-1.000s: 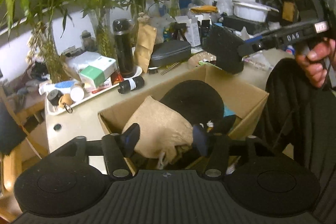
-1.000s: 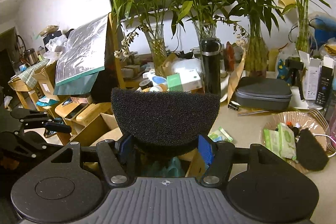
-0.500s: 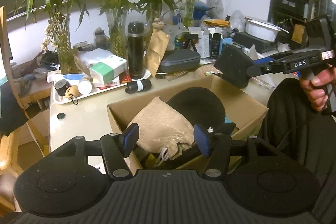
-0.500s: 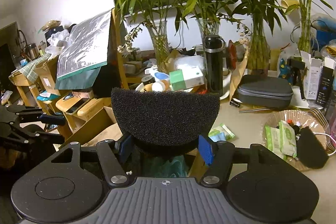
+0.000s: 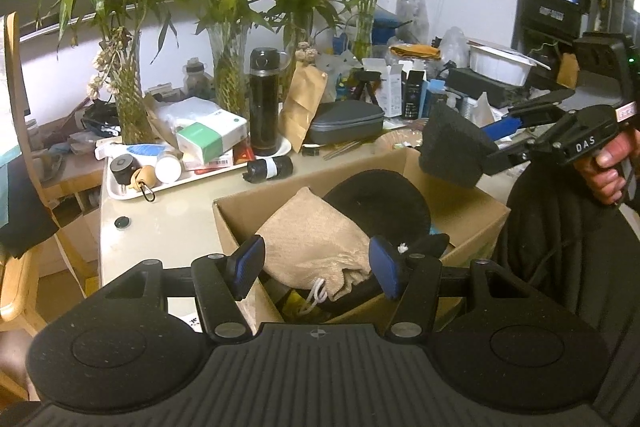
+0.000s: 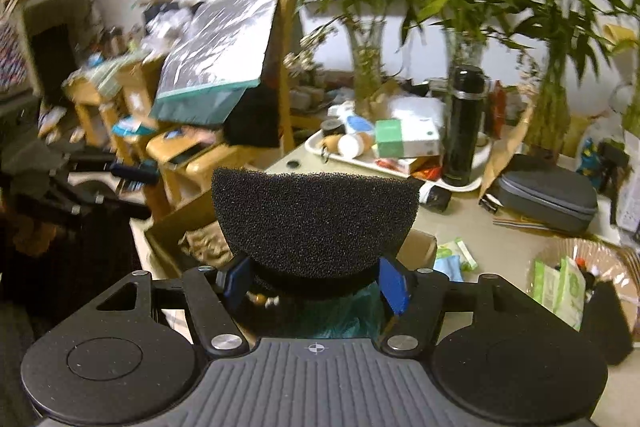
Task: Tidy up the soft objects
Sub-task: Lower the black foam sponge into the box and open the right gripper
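box (image 6: 172, 227) interior mostly hidden by foam (image 6: 316, 219); bkgd blurred

Both wrist views close, sharing box (image 5: 460, 205)

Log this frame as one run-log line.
stage: sponge to box | right gripper: shut on black foam sponge, above cardboard box | left gripper: open, empty

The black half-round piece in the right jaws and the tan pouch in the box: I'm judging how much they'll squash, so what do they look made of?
The half-round piece looks like open-cell foam: matte black with a coarse, pitted surface. The tan pouch in the cardboard box looks like coarse woven cloth, maybe burlap or linen: visible weave, soft folds, a white drawstring.
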`<state>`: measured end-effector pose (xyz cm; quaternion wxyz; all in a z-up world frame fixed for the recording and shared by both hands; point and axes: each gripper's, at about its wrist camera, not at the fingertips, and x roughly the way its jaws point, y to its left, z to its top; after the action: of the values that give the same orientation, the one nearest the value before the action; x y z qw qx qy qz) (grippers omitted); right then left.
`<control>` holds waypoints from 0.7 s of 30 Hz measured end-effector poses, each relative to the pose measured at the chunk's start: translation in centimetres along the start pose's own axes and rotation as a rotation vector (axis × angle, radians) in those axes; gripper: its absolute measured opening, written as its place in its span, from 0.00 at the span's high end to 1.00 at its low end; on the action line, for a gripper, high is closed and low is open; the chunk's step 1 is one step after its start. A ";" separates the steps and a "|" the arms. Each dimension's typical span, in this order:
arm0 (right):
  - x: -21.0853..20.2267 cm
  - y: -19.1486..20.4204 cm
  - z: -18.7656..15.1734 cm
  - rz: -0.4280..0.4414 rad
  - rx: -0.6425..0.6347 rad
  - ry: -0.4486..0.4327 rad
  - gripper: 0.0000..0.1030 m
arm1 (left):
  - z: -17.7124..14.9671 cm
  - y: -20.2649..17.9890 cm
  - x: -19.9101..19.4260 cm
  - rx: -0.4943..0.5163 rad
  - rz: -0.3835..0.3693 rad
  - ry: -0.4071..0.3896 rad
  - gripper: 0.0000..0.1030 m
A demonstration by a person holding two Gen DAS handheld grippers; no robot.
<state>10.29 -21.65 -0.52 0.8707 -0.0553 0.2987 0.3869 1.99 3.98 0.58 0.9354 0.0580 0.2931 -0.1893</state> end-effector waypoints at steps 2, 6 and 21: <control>0.3 -0.1 0.1 0.017 -0.046 0.040 0.30 | 0.0 0.0 0.0 0.003 0.001 0.001 0.45; 1.1 -0.3 0.2 0.012 -0.121 0.123 0.17 | 0.1 0.1 0.2 0.007 0.004 0.005 0.45; 1.3 -1.7 0.3 0.019 -0.072 0.124 0.09 | 0.6 0.3 0.3 -0.006 0.011 -0.005 0.45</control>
<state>12.27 -21.91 -1.25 0.8443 -0.1076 0.3385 0.4013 2.59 4.05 0.90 0.9373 0.0565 0.2909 -0.1833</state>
